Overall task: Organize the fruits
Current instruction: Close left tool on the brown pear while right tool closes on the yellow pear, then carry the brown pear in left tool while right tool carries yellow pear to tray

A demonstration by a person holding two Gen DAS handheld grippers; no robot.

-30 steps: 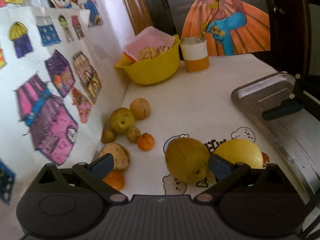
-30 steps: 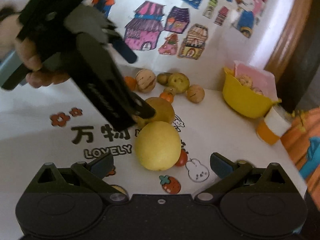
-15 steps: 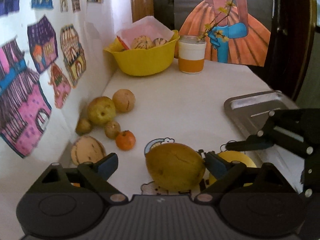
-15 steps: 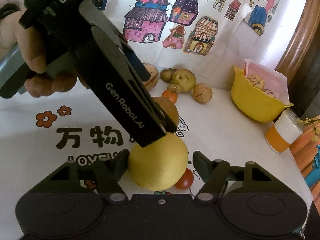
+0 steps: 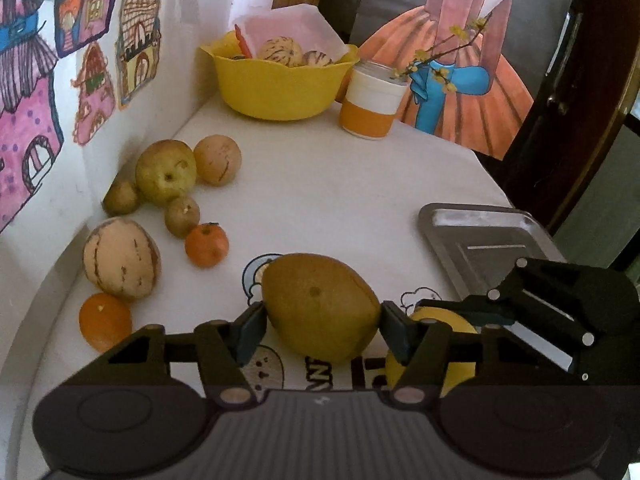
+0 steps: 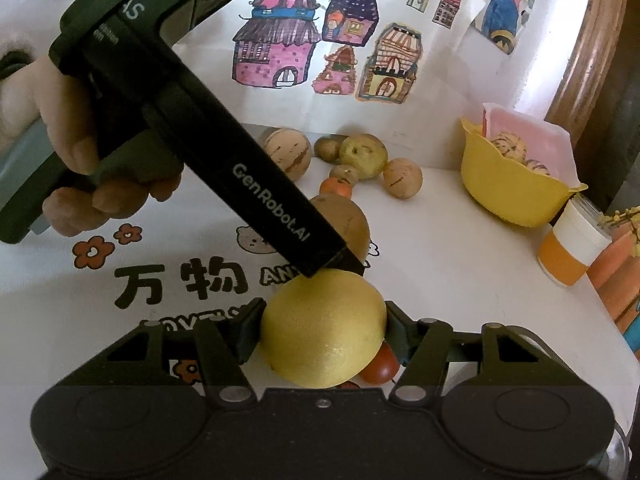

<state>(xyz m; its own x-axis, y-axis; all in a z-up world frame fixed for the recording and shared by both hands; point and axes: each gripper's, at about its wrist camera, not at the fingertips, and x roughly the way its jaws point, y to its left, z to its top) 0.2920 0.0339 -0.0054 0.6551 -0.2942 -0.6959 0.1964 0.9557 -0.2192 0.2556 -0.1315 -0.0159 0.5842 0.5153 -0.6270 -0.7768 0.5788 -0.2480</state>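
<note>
My left gripper point(image 5: 322, 326) is shut on a brownish-green mango point(image 5: 320, 306), both pads pressed to its sides. In the right wrist view that mango point(image 6: 348, 220) shows behind the left gripper's black body point(image 6: 224, 168), which a hand point(image 6: 80, 152) holds. My right gripper point(image 6: 322, 330) is shut on a round yellow fruit point(image 6: 324, 326); the same yellow fruit point(image 5: 436, 354) peeks out to the mango's right in the left wrist view. Under it lies a small red tomato point(image 6: 380, 366). Both held fruits sit low over the white printed tablecloth point(image 5: 328, 196).
Loose fruit lies by the wall: a striped melon point(image 5: 121, 258), two oranges point(image 5: 207, 244), a green pear point(image 5: 165, 171), small brown fruits. A yellow bowl point(image 5: 280, 80) with fruit and an orange-white cup point(image 5: 372, 104) stand at the back. A metal tray point(image 5: 480, 240) lies right.
Both grippers moved in and closed: the left on the mango, the right on the yellow fruit. One second ago both stood open around them.
</note>
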